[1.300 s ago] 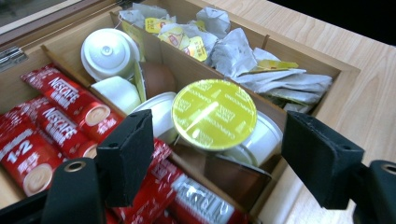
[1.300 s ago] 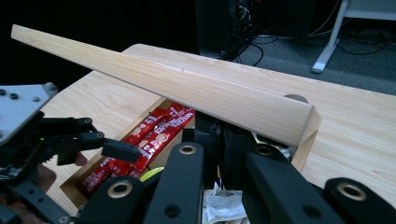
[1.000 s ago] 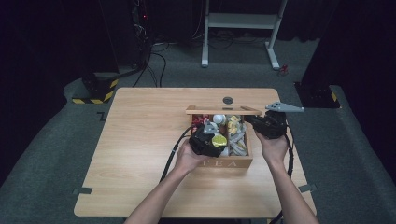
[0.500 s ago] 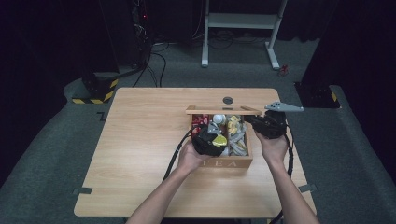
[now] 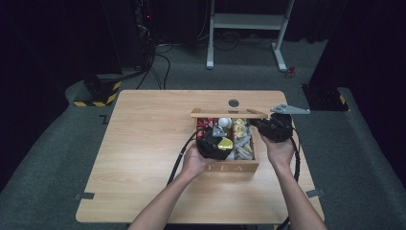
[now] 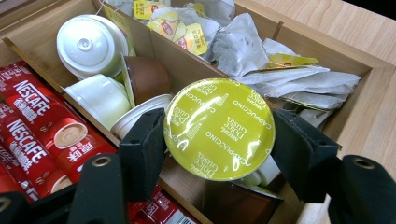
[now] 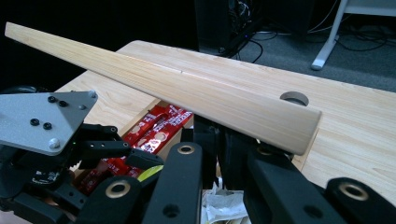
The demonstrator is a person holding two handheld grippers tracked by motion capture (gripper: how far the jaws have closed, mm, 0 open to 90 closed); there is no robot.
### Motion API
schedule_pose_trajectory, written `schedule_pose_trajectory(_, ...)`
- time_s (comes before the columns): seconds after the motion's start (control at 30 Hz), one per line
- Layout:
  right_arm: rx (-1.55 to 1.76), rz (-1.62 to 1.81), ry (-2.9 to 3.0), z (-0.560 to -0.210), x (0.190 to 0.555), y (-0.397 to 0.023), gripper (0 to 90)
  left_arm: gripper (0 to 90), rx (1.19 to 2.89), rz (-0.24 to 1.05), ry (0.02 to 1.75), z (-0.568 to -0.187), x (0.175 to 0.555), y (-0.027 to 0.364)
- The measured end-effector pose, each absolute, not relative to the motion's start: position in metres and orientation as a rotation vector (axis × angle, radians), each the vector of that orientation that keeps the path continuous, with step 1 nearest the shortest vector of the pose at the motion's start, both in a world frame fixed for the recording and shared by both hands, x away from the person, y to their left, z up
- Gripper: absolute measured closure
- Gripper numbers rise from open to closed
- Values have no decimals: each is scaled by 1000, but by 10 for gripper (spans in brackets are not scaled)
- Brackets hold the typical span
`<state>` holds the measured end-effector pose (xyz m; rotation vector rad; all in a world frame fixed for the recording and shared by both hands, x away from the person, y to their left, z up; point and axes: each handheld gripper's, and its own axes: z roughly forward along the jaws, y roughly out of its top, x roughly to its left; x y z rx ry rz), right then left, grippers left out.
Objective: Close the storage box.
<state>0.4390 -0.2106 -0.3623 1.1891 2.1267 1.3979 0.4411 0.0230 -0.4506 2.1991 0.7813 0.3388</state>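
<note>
Room: dim, dark beyond the lit table point(image 5: 143, 158).
Glare: white sheen on the green capsule lid point(image 6: 219, 128) (foil).
Focus: near jaws soft, slightly blurred.
Shadows: faint, light comes from overhead.

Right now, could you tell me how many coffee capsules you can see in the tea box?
About 6: a green-lidded capsule between the left gripper's jaws, three white and one brown behind, another brown beneath. More may be hidden.

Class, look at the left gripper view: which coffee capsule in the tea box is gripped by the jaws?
The capsule with the yellow-green Cappuccino foil lid; the white capsules lie loose behind it.
</note>
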Motion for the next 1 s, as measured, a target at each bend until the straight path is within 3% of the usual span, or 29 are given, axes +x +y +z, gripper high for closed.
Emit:
schedule_pose_trajectory(0.83, 1200, 1428, 2128, -367, 442, -209, 862, 377, 2144, 368, 719, -426, 426, 42)
schedule_pose_trajectory(1.0, 1201, 1427, 2128, -367, 442, -209, 861, 377, 2127, 316, 690, -423, 422, 47)
